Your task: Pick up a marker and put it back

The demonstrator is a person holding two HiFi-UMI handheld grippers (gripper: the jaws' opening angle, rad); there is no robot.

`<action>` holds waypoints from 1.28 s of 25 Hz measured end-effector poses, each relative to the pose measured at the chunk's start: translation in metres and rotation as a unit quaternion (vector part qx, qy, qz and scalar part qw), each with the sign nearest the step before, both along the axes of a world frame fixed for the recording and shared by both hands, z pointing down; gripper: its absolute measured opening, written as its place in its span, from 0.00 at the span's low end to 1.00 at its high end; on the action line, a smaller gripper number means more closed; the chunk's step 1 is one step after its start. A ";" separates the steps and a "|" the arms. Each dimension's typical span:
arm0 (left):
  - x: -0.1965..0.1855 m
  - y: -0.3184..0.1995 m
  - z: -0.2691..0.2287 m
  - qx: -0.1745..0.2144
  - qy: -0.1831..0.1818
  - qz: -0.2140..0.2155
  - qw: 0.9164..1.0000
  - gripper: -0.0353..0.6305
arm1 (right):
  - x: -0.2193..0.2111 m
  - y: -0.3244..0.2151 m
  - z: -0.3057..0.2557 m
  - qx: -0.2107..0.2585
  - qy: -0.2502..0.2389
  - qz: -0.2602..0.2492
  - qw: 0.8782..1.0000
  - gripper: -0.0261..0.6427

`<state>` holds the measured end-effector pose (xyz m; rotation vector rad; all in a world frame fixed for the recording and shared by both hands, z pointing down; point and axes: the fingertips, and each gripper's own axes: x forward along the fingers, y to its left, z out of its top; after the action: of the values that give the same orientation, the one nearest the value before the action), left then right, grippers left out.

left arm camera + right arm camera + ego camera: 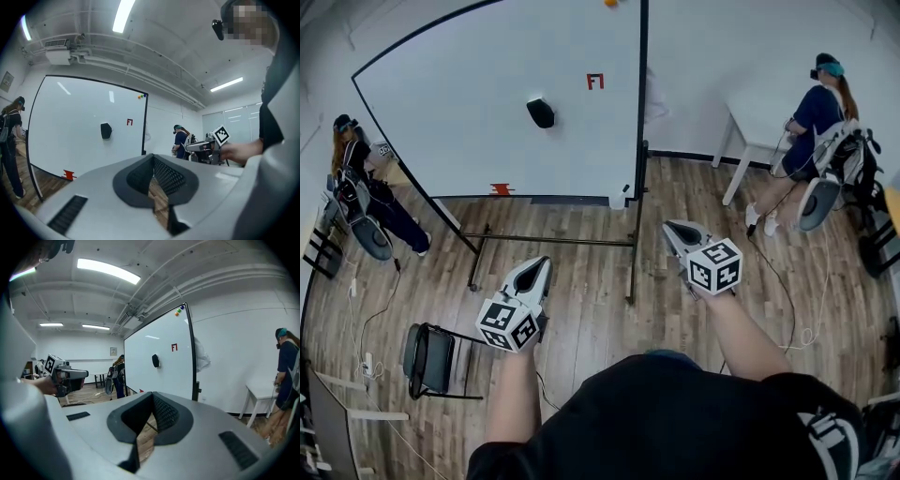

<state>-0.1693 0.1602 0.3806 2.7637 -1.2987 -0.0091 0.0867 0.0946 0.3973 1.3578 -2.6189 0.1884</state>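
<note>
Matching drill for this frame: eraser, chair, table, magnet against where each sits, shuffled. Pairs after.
1 eraser
2 chair
3 table
4 magnet

A top edge of board
B on floor, left of left gripper
C middle of board
D right of board

Pairs: 1-C, 2-B, 3-D, 4-A

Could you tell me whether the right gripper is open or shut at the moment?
Shut. The right gripper shows its jaws meeting at the tips, with nothing between them.
</note>
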 end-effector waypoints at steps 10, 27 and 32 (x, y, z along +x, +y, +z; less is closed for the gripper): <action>0.006 -0.042 0.011 -0.014 -0.001 -0.002 1.000 0.07 | 0.006 -0.045 0.023 -0.019 -0.020 0.007 1.000 0.03; 0.033 -0.198 0.028 -0.041 0.004 -0.043 0.998 0.07 | 0.018 -0.224 0.047 -0.038 -0.020 -0.037 0.998 0.03; 0.042 -0.238 0.032 -0.052 0.003 -0.054 0.997 0.07 | 0.019 -0.267 0.052 -0.042 -0.017 -0.055 0.997 0.03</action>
<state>-0.1276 -0.0782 0.4130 2.6029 -1.4046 0.0416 0.1059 -0.1725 0.4495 1.1904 -2.6730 0.3039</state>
